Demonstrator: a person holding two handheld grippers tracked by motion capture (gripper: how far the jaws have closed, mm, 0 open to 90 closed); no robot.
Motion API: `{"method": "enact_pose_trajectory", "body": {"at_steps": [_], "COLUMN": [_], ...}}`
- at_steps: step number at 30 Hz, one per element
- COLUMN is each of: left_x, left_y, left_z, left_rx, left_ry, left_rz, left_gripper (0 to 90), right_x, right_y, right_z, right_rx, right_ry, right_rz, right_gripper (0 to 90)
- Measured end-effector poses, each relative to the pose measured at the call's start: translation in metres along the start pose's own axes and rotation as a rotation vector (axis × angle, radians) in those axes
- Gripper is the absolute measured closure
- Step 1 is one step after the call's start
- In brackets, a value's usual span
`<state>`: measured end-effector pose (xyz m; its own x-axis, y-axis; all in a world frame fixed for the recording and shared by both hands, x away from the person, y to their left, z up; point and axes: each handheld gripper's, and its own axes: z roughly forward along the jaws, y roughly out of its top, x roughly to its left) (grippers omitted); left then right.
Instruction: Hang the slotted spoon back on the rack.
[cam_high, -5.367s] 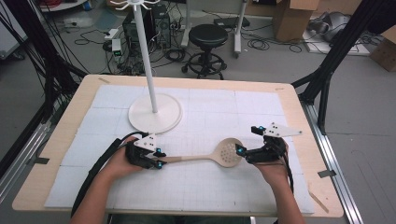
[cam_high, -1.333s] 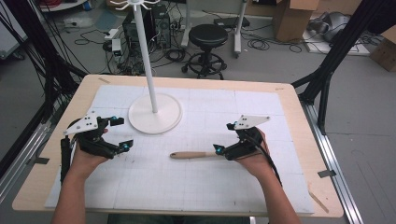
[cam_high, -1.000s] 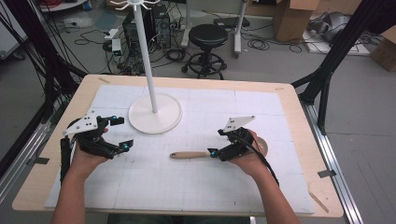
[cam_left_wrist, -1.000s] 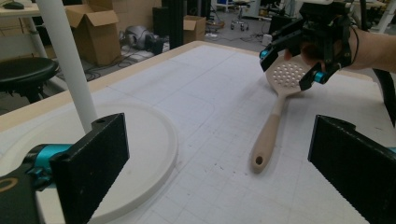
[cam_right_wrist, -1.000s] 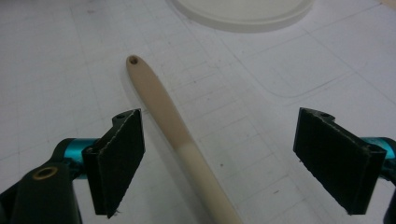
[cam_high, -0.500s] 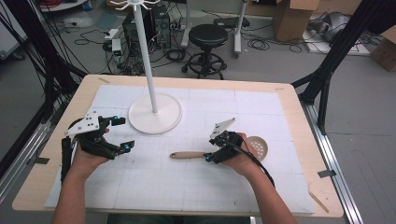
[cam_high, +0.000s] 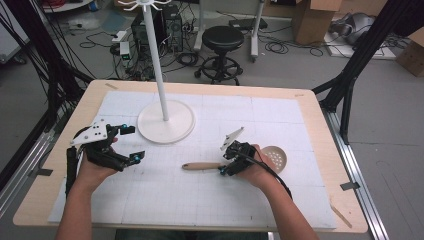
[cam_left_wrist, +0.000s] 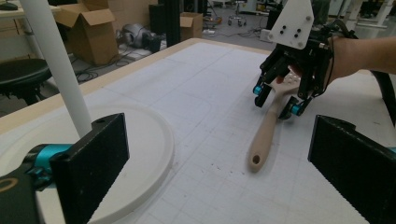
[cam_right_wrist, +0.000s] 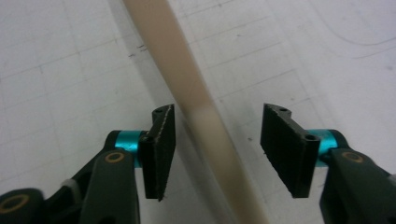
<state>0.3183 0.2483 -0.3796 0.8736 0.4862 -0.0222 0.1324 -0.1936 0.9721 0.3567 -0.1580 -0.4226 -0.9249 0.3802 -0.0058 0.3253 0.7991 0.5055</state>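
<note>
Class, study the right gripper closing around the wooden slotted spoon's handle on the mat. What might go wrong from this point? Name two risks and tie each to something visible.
1. The right gripper has been closing, yet gaps remain beside the handle, which lies nearer one pad; closing may push it sideways.
2. The grip sits near the spoon's bowl, so the long handle could sag or swing when lifted, perhaps toward the white stand.

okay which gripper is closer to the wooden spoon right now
Right. The right gripper straddles the wooden spoon at its handle, jaws closing in but not yet pressing. The left gripper hovers apart at the table's left side, near the white stand base.
</note>
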Motion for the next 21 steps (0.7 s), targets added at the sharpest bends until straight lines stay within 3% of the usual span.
{"method": "enact_pose_trajectory", "body": {"at_steps": [6, 10, 13, 15, 21], "left_x": [-0.001, -0.001, -0.001, -0.001, -0.001], "left_y": [0.001, 0.000, 0.000, 0.000, 0.000], "left_z": [0.000, 0.001, 0.001, 0.001, 0.002], "left_rx": [-0.002, 0.002, 0.003, 0.004, 0.007], "left_ry": [-0.004, -0.002, -0.005, -0.005, -0.005], "left_rz": [0.000, 0.002, 0.003, 0.003, 0.005], "left_gripper": [5.8, 5.8, 5.8, 5.8, 5.8], "right_x": [-0.003, -0.003, -0.002, -0.002, 0.000], "right_y": [0.004, 0.009, 0.010, 0.011, 0.011], "right_z": [0.003, 0.003, 0.003, 0.002, 0.002], "right_rx": [0.035, 0.069, 0.078, 0.076, 0.084], "right_ry": [0.028, 0.023, 0.020, 0.020, 0.011], "right_rz": [0.023, 0.009, 0.006, -0.003, -0.007], "right_gripper": [50.5, 52.3, 54.9, 63.8, 64.4]}}
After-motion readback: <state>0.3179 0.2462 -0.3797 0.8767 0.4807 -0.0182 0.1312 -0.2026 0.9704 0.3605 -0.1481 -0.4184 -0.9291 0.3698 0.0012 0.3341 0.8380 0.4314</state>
